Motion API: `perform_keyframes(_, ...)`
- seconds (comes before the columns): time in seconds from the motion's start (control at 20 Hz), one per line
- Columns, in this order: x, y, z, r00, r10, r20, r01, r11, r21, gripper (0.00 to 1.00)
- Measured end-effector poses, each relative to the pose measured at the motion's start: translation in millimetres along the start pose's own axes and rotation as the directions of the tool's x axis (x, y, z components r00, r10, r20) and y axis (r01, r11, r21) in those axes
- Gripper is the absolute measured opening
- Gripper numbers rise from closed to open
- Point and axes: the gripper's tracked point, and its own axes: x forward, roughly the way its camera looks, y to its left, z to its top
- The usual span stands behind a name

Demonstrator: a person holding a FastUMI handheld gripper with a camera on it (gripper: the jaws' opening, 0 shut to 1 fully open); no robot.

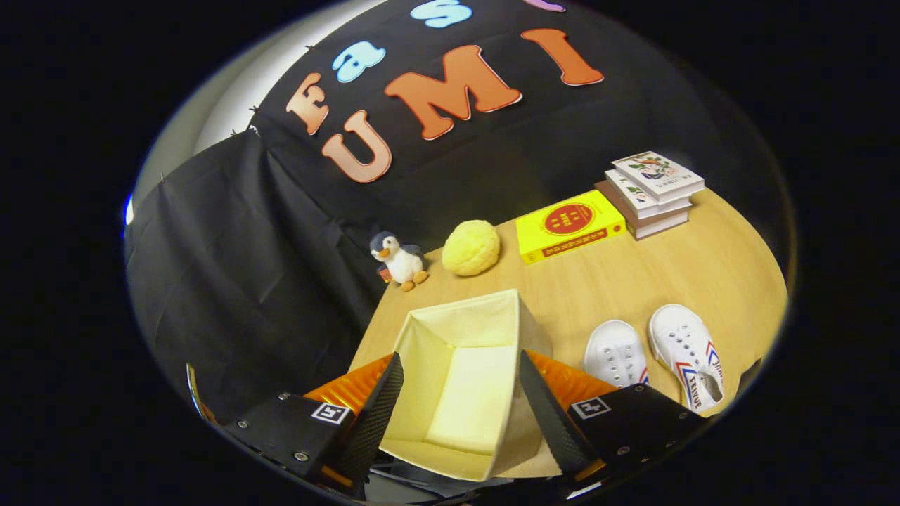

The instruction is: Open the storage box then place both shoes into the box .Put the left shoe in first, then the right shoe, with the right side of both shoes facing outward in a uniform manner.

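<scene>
Your gripper (460, 400) has its fingers spread wide and pinching nothing; the storage box (457, 383) sits open between them, cream fabric, its inside bare, mouth facing up toward you; the fingers hang over its two side walls, contact with the fabric unclear. Just ahead and to the right of your right finger both shoes stand on the wooden table (703, 267); the nearer white shoe (616, 353) is close beside the box; the second shoe (690, 355), with red and blue stripes, lies just beyond it, the pair side by side. Beyond the box: a toy penguin (399, 260), a yellow ball (471, 247), a yellow book (569, 225), a stack of books (652, 193).
</scene>
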Motion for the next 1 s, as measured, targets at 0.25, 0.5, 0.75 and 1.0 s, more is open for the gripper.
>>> perform_keyframes(0.25,-9.1,-72.5,-13.8,0.99,-0.142,-0.02,0.142,0.99,0.016,0.98)
perform_keyframes(0.5,-9.4,-127.8,-32.6,0.968,-0.245,-0.055,0.246,0.969,0.027,0.96)
perform_keyframes(0.75,2.4,-162.8,-54.0,0.952,-0.28,-0.124,0.286,0.958,0.033,0.82)
perform_keyframes(1.0,20.2,-192.1,-78.7,0.928,-0.311,-0.207,0.319,0.948,0.007,0.64)
